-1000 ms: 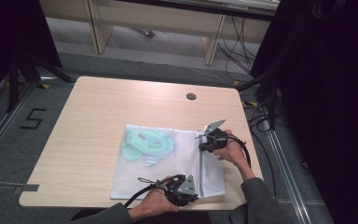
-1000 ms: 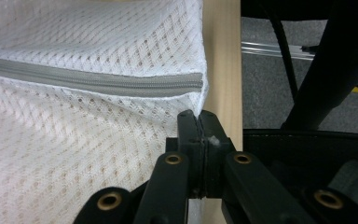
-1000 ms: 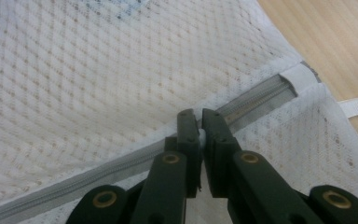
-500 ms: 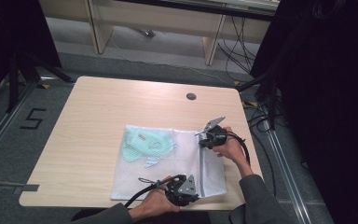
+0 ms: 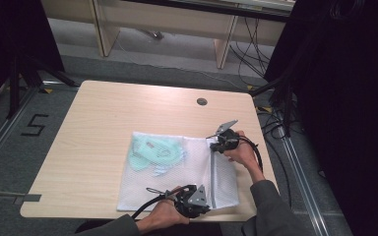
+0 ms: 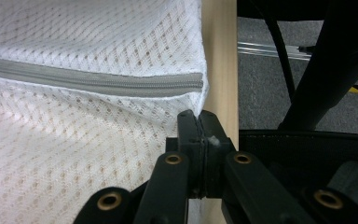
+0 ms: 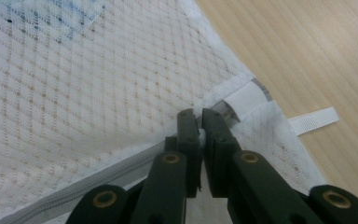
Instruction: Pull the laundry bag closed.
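- Clearly soft goods: one white mesh laundry bag [image 5: 177, 172] lies flat on the near right part of the wooden table [image 5: 103, 118], its near edge at the table's front edge. I judge it light, limp and liable to bunch or slide when pulled.
- One grey zipper [image 6: 93, 81] runs along the bag's right side, from the near corner to the far one.
- Inside, through the mesh, sits pale green fabric [image 5: 152, 150]; how many pieces I cannot tell.
- One left gripper [image 6: 199, 122] has its jaws pressed together on the bag's near corner, just past the zipper's closed end.
- One right gripper [image 7: 196, 122] is pinched nearly closed at the zipper's far end, apparently on the slider or the fabric beside it; a white tab [image 7: 312, 119] lies close by.
- Best holds, in my judgement, are these reinforced corners and the zipper tape, not the open mesh.
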The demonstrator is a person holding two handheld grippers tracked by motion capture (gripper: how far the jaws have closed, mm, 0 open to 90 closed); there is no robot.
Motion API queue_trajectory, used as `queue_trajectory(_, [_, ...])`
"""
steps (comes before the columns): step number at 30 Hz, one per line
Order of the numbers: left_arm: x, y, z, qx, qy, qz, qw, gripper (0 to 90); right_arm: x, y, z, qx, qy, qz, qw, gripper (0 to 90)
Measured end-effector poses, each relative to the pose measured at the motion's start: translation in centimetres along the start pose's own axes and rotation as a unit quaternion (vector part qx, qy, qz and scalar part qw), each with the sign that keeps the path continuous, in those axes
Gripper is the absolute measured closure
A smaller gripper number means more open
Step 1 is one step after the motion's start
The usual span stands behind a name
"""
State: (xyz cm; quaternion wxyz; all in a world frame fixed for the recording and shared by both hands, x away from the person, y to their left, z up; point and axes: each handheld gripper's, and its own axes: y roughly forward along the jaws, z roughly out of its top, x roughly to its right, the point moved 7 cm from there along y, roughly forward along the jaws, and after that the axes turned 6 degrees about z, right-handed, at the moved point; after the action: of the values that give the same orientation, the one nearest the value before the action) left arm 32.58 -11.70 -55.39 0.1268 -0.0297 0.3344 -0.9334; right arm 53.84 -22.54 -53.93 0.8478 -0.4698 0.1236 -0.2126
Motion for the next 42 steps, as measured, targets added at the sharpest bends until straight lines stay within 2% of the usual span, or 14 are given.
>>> queue_trajectory(3, [-0.2, 0.0, 0.1, 0.003, 0.005, 0.001, 1.0000, 89.1, 0.0, 0.1, 0.1, 0.007, 0.009, -0.002, 0.9999, 86.7])
queue_trajectory(4, [-0.1, 0.0, -0.1, 0.000, -0.002, 0.003, 1.0000, 89.2, 0.1, 0.1, 0.2, 0.006, 0.009, -0.004, 0.9999, 86.7])
queue_trajectory(10, [-0.1, -0.1, 0.0, 0.002, -0.001, 0.000, 1.0000, 89.2, 0.4, 0.1, 0.4, 0.001, 0.003, -0.006, 1.0000, 86.7])
queue_trajectory(13, [-0.2, -0.2, 0.1, 0.004, 0.012, 0.004, 0.9999, 89.2, 0.6, 0.3, 0.6, 0.009, 0.006, -0.010, 0.9999, 86.7])
queue_trajectory(17, [-0.2, -0.2, 0.1, 0.002, 0.003, 0.007, 1.0000, 89.3, 0.9, 0.3, 0.7, 0.009, 0.007, -0.016, 0.9998, 86.7])
queue_trajectory(19, [-0.2, -0.2, 0.0, 0.002, 0.015, 0.006, 0.9999, 89.3, 0.9, 0.4, 0.7, 0.011, 0.011, -0.013, 0.9998, 86.8])
queue_trajectory(20, [0.0, -0.2, 0.0, 0.000, 0.005, 0.002, 1.0000, 89.4, 1.0, 0.4, 0.8, 0.014, 0.011, -0.016, 0.9997, 86.7])
queue_trajectory(25, [0.0, 0.0, -0.1, -0.001, 0.004, 0.003, 1.0000, 89.4, 1.5, 0.3, 0.9, 0.016, 0.018, -0.022, 0.9995, 86.7])
queue_trajectory(29, [-0.1, -0.1, -0.1, -0.001, 0.000, 0.002, 1.0000, 89.4, 1.7, 0.5, 1.1, 0.018, 0.011, -0.026, 0.9994, 86.7])
queue_trajectory(34, [-0.3, -0.2, -0.1, 0.000, 0.019, 0.013, 0.9997, 89.6, 1.9, 0.7, 1.3, 0.023, 0.015, -0.030, 0.9992, 86.8])
queue_trajectory(35, [-0.2, -0.1, -0.1, 0.000, 0.010, 0.013, 0.9999, 89.6, 1.7, 0.6, 1.2, 0.020, 0.027, -0.029, 0.9990, 86.8])
queue_trajectory(36, [-0.2, -0.2, -0.1, -0.001, 0.010, 0.012, 0.9999, 89.7, 2.2, 0.5, 1.4, 0.029, 0.022, -0.042, 0.9984, 86.8])
queue_trajectory(38, [-0.3, -0.2, -0.1, 0.002, 0.009, 0.011, 0.9999, 89.7, 2.2, 0.5, 1.6, 0.037, 0.026, -0.038, 0.9983, 86.8])
queue_trajectory(42, [-0.8, -0.4, 0.0, 0.005, -0.006, 0.011, 0.9999, 89.6, 2.6, 0.5, 1.7, 0.037, 0.026, -0.053, 0.9975, 86.8])
